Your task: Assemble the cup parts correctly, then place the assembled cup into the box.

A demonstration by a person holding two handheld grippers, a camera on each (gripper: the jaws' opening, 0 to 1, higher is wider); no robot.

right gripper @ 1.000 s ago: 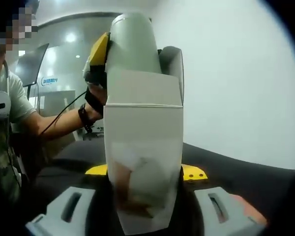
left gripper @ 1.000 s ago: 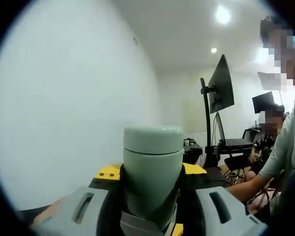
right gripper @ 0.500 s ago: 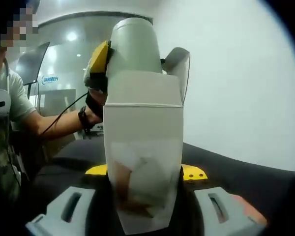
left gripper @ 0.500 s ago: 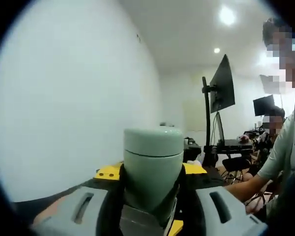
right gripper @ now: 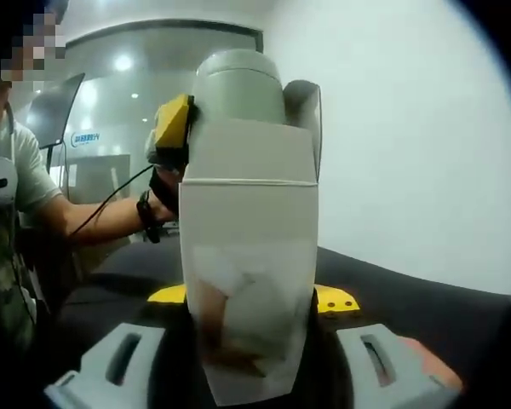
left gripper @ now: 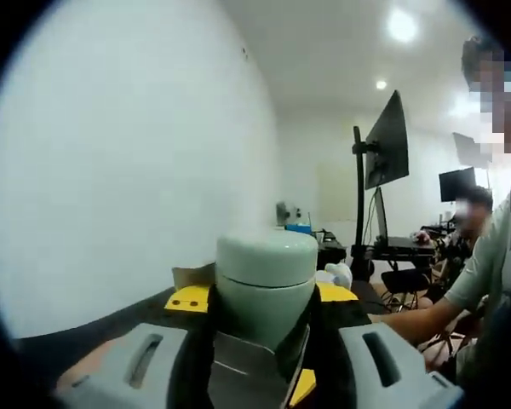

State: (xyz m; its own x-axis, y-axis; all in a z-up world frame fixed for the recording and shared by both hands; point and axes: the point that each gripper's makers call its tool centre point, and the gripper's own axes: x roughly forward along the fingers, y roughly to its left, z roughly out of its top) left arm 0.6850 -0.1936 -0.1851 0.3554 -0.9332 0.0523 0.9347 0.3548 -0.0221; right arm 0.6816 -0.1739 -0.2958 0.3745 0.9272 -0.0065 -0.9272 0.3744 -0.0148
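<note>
Two grippers meet above a dark bench (right gripper: 426, 307). In the left gripper view, the left gripper (left gripper: 260, 362) has its jaws clenched on a pale green cup (left gripper: 266, 285), lid end up, held upright at the lower centre; the cup's lower part sits inside the grey edge of a box (left gripper: 255, 379) rising from 6 o'clock. Yellow tabs flank the cup at 9 and 3 o'clock. A monitor (left gripper: 387, 141) on a stand rises at 2 o'clock, and a seated person (left gripper: 477, 256) reaches in from 4 o'clock.

In the right gripper view, the right gripper (right gripper: 249, 358) has its jaws closed on the white box (right gripper: 249, 247), which stands upright at centre with its top flaps open. The cup (right gripper: 238, 85) projects from the box mouth at 12 o'clock, partly inside it. The left gripper (right gripper: 172, 123), yellow-marked, grips the cup at 11 o'clock, carried by a gloved hand (right gripper: 157, 183).
</note>
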